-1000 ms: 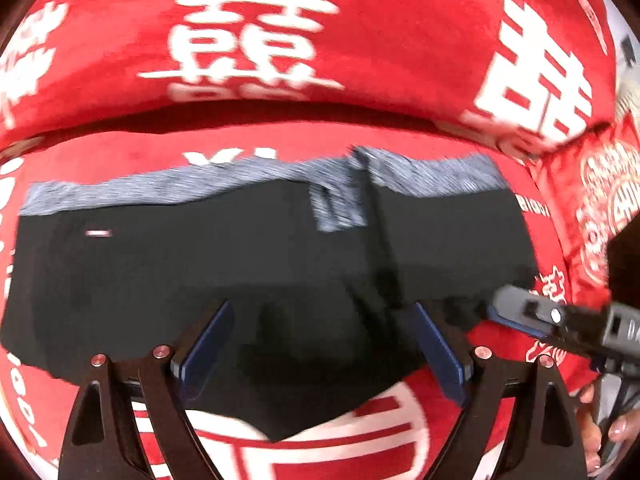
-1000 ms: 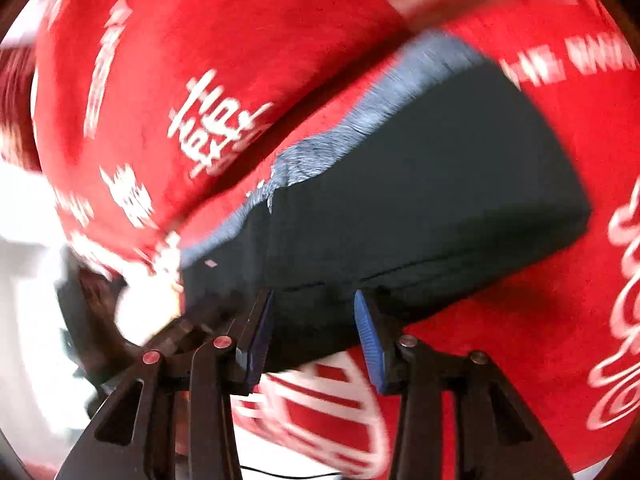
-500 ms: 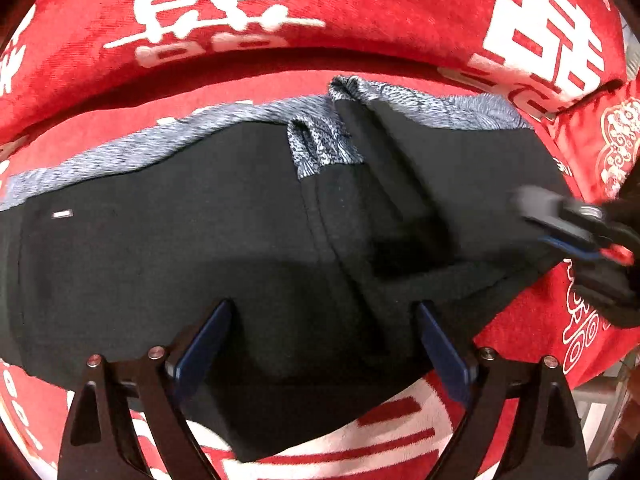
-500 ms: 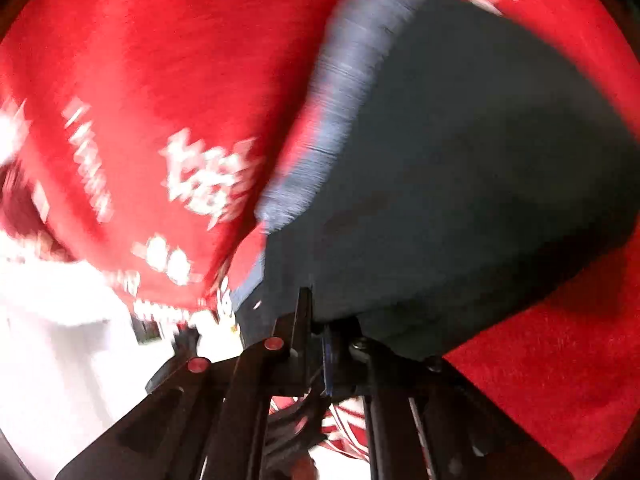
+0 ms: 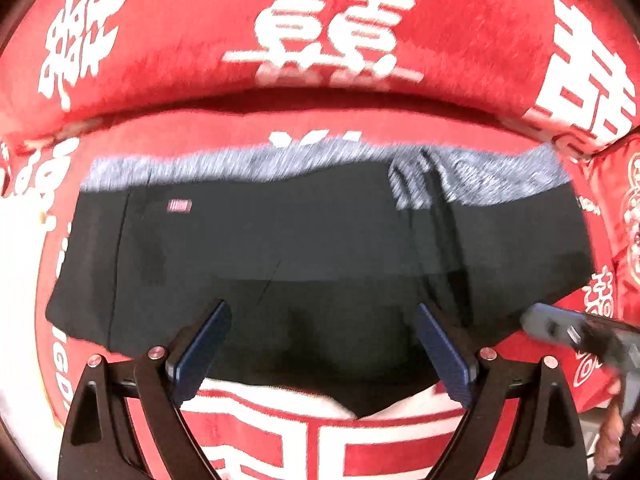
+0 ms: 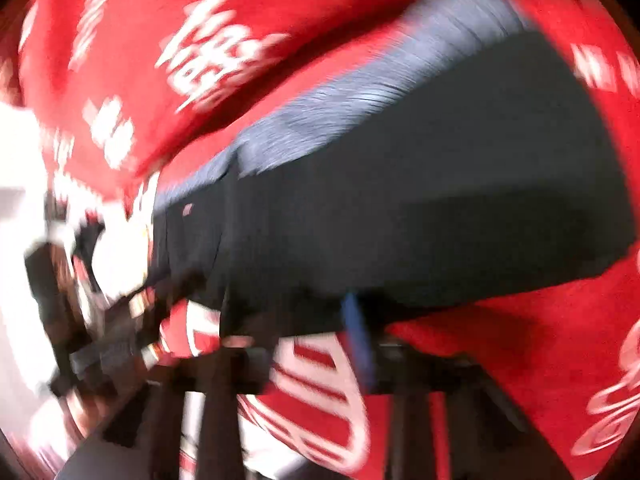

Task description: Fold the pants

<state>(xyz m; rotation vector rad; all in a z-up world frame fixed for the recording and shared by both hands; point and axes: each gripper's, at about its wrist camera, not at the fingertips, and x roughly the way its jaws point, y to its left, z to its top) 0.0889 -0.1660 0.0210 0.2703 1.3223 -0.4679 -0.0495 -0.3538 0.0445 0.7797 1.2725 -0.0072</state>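
Black pants [image 5: 304, 264] with a grey waistband [image 5: 240, 164] lie folded flat on a red cover with white characters [image 5: 328, 32]. My left gripper [image 5: 322, 346] hangs over their near edge, jaws wide open, with nothing pinched. At the pants' right end, my right gripper [image 5: 560, 326] hovers just off the cloth. The right wrist view is motion-blurred: the pants [image 6: 420, 208] fill the middle. My right gripper [image 6: 300, 340] sits at their near hem, its jaws opening, and one blue pad [image 6: 356, 344] stands clear of the cloth.
A red cushion or backrest [image 5: 400, 8] rises behind the pants. A second patterned red cushion [image 5: 628, 216] stands at the right. A bright white area [image 6: 20, 160] lies beyond the cover's left edge. A hand [image 5: 612, 432] shows at the lower right.
My right gripper, shut at the pants' right edge half a second ago, has opened and drawn back off the cloth. The left gripper pulled back, so the pants look smaller. The pants lie flat.
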